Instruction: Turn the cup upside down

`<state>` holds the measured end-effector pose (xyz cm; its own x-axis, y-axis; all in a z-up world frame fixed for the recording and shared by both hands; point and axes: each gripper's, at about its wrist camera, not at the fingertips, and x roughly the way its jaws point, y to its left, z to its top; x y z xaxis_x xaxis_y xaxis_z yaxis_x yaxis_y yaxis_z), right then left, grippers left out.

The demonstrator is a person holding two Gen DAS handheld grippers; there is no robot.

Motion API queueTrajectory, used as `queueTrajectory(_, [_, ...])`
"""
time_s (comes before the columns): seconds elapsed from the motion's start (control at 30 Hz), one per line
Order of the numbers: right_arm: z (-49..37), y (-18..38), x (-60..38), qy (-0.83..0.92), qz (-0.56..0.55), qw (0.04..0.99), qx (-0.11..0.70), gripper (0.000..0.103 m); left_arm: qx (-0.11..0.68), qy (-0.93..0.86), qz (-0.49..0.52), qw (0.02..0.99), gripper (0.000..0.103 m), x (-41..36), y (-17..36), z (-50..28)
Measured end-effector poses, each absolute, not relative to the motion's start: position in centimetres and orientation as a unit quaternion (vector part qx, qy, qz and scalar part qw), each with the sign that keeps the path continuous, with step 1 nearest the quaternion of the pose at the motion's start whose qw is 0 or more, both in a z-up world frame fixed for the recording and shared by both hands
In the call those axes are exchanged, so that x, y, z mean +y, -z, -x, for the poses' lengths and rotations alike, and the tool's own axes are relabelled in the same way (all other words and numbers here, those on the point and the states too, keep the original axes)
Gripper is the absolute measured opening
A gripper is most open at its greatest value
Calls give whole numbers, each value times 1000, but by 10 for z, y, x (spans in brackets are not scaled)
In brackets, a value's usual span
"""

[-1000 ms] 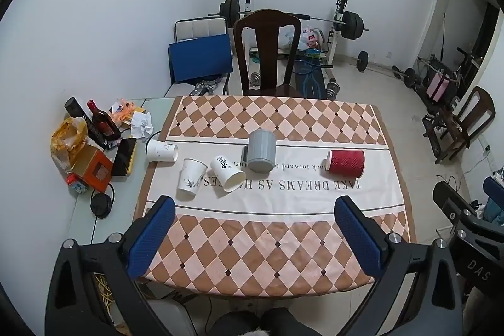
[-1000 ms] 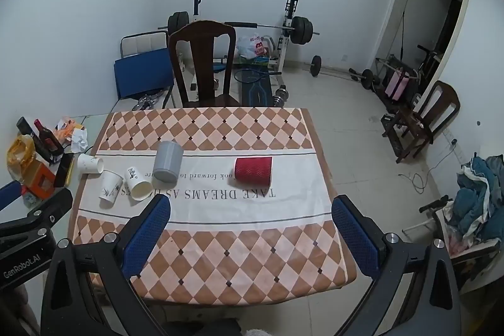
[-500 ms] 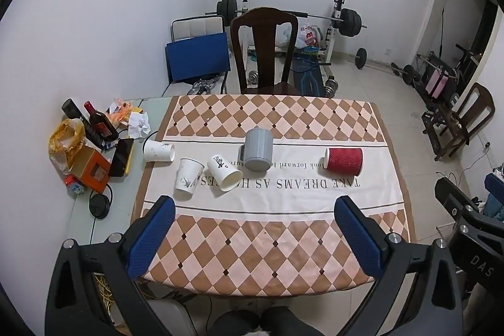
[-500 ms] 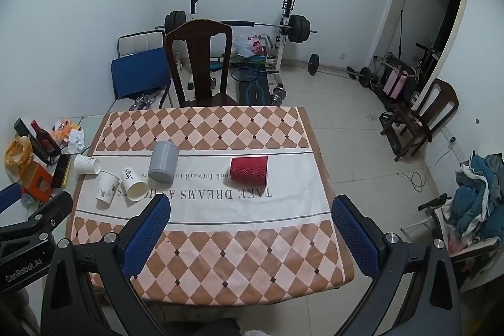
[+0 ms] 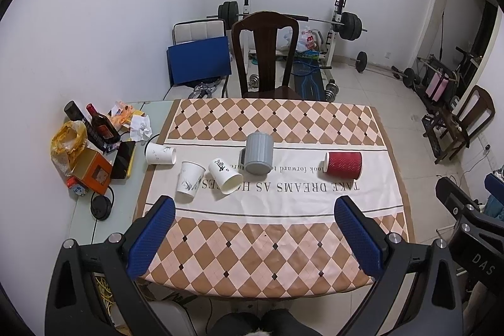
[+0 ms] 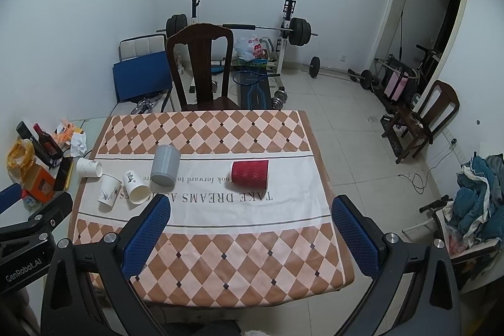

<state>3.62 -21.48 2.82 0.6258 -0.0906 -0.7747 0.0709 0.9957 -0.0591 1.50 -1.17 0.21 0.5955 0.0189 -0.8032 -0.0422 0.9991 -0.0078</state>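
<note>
Several cups lie in a row across the white band of the tablecloth. A red ribbed cup point(image 5: 343, 165) point(image 6: 249, 174) lies on its side at the right. A grey ribbed mug point(image 5: 259, 157) point(image 6: 165, 165) lies tilted at the middle. Three white paper cups sit left of it: one on its side point(image 5: 225, 176) point(image 6: 135, 187), one standing upside down point(image 5: 189, 181) point(image 6: 109, 193), one on its side at the cloth's left edge point(image 5: 160, 153) point(image 6: 89, 167). My left gripper point(image 5: 252, 236) and right gripper point(image 6: 250, 233) are both open and empty, high above the table's near edge.
A checkered cloth covers the table point(image 5: 271, 247). Bottles point(image 5: 102, 125), an orange box point(image 5: 93, 173), a phone and crumpled paper crowd the bare left strip. A dark wooden chair point(image 5: 266, 52) stands at the far side. Weight equipment and another chair fill the room behind.
Both views have pulled back and risen slightly, so the table and cups look a little smaller. The cups have not moved. Both grippers stay open.
</note>
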Motion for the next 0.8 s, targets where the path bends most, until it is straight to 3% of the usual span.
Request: queueTrajectory(0.8, [-40,-38,-210,46,12,904,424,103,448,-16,14,894,103,-10,-6,-16])
